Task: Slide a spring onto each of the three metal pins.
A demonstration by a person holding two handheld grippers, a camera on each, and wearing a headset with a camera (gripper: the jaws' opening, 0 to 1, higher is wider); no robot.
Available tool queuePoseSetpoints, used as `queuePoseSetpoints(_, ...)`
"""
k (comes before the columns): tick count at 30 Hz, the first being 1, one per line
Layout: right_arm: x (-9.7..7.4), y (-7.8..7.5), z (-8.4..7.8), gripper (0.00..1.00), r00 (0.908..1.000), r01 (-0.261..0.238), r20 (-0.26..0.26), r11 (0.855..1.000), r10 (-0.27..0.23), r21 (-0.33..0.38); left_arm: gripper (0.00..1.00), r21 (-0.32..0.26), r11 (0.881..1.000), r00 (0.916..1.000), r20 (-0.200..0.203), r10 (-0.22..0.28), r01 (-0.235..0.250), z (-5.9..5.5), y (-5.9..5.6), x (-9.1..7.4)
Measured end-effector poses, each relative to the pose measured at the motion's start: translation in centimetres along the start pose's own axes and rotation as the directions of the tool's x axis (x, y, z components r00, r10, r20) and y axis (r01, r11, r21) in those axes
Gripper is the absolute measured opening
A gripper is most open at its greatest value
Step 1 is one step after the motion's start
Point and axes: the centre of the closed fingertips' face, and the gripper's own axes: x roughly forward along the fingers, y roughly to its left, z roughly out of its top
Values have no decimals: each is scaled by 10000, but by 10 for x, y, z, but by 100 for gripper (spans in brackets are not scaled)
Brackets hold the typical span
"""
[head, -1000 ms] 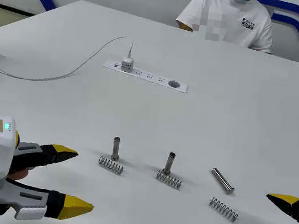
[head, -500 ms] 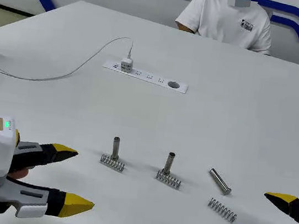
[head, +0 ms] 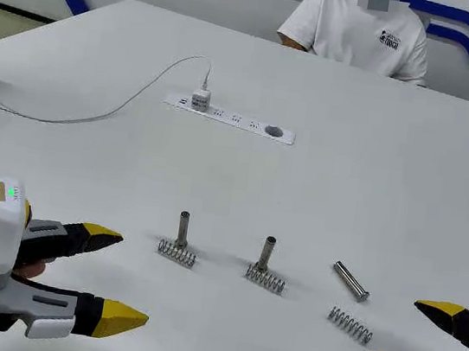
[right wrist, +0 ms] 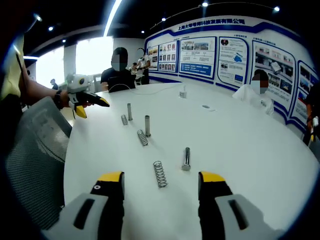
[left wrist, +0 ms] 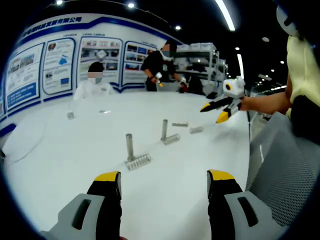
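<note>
Head view looks down on a white tabletop (head: 376, 160), and as far as I can judge the task is not yet begun: no spring sits on any pin.

I count three pins in a row close to the near edge. The left pin (head: 182, 228) and the middle pin (head: 266, 252) stand upright, while the right pin (head: 350, 281) lies on its side. I also count three springs, all lying flat. The left spring (head: 176, 253) and the middle spring (head: 265, 278) lie at the feet of their pins, and the right spring (head: 350, 325) lies near the fallen pin but apart from it.

There are two grippers at the near edge. The left gripper (head: 133, 275) hovers left of the row with its jaws wide and empty. The right gripper (head: 393, 331) hovers just right of the right spring, also wide and empty.

All three springs are left to fit, and the fallen pin probably needs steadying first. One power strip (head: 229, 117) lies toward the far edge.
</note>
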Motion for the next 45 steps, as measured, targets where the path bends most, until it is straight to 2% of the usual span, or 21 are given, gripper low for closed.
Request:
queuePoseSetpoints(10, 2, -7, 6, 58, 9998, 186, 3, 9997, -186, 180, 71, -19, 10000, 10000, 27, -27, 27, 0, -3, 1)
queuePoseSetpoints(23, 18, -18, 15, 48, 9992, 346, -234, 9988, -338, 342, 70, -42, 10000, 10000, 11, 39, -39, -1, -2, 2)
queuePoseSetpoints(39, 46, -41, 32, 37, 9944, 821, -664, 9966, -817, 32, 70, -67, 10000, 10000, 18, 45, -45, 0, -8, 3)
queuePoseSetpoints(45, 59, -48, 28, 32, 9904, 922, -1041, 9957, -911, 62, 70, -111, 9999, 10000, 28, 45, -45, -1, -9, 4)
